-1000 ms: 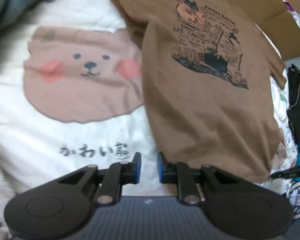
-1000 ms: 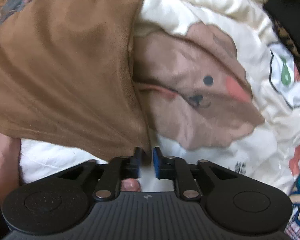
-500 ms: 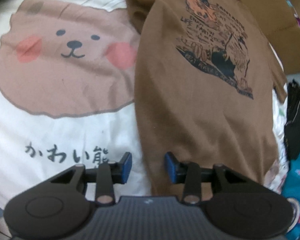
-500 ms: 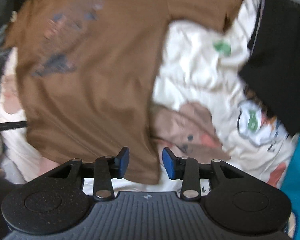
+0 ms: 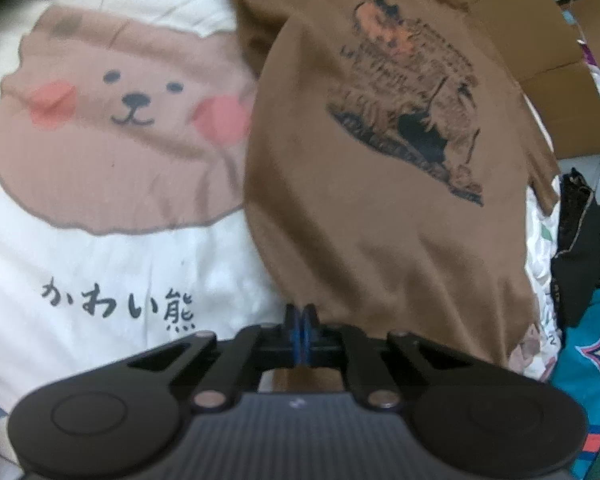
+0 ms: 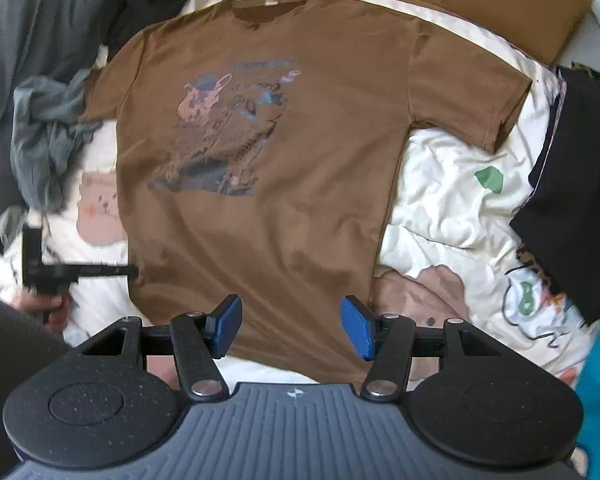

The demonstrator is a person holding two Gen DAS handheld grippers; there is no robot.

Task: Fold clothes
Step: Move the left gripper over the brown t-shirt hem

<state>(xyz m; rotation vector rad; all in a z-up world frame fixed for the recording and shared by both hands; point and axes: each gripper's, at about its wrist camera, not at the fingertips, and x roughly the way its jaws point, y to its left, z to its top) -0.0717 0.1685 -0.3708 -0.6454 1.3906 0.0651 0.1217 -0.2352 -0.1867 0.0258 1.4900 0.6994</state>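
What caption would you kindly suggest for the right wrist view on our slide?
Open right gripper poised above the hem of a brown T-shirt spread flat on a bear-print duvet.

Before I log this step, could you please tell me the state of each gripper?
Left gripper: closed on the hem of the brown T-shirt.
Right gripper: open, holding nothing.
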